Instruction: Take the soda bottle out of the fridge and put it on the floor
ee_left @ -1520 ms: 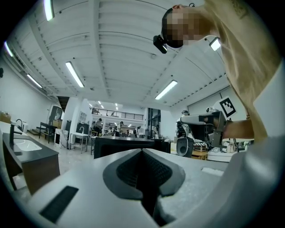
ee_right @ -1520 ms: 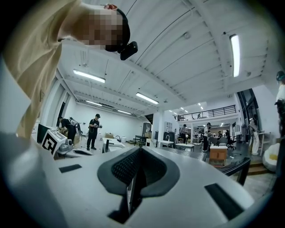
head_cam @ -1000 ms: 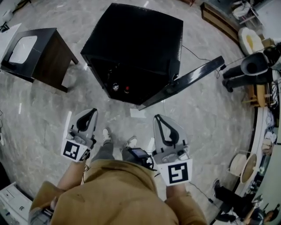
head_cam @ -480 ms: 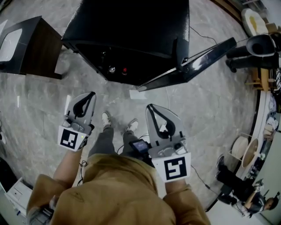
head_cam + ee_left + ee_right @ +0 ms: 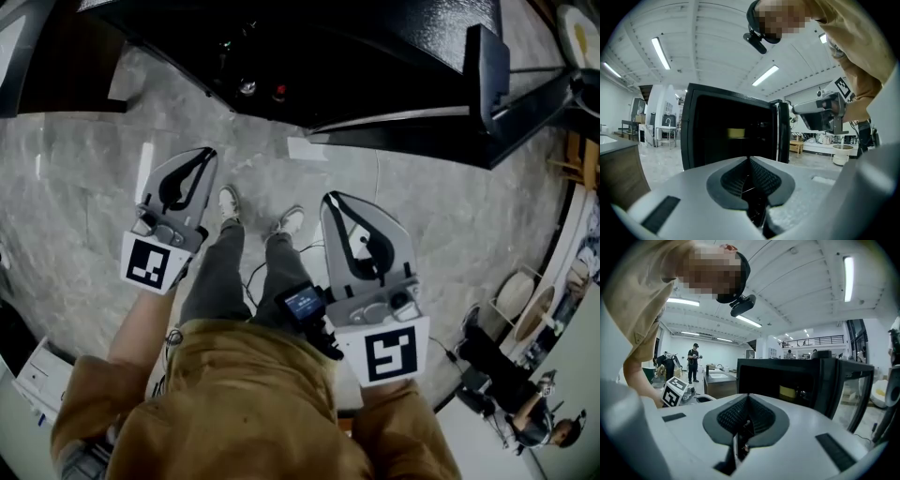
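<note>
While the fridge (image 5: 726, 136) is standing open ahead of the jaws, nothing is being held.
Left gripper (image 5: 750, 159) and right gripper (image 5: 748, 396) are pressing their jaws together, empty.

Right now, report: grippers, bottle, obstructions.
Both shut, empty: left hand-held gripper, right hand-held gripper. Ahead, fridge, door open; silver cap, red cap inside, which is soda unclear. Nothing seen blocking.

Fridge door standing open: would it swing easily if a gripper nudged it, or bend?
The fridge door stands open, attached along one edge of the fridge, so a light push probably swings it. It looks like a stiff flat slab, unlikely to bend. The boxy fridge rests flat on the floor and likely stays put.
</note>
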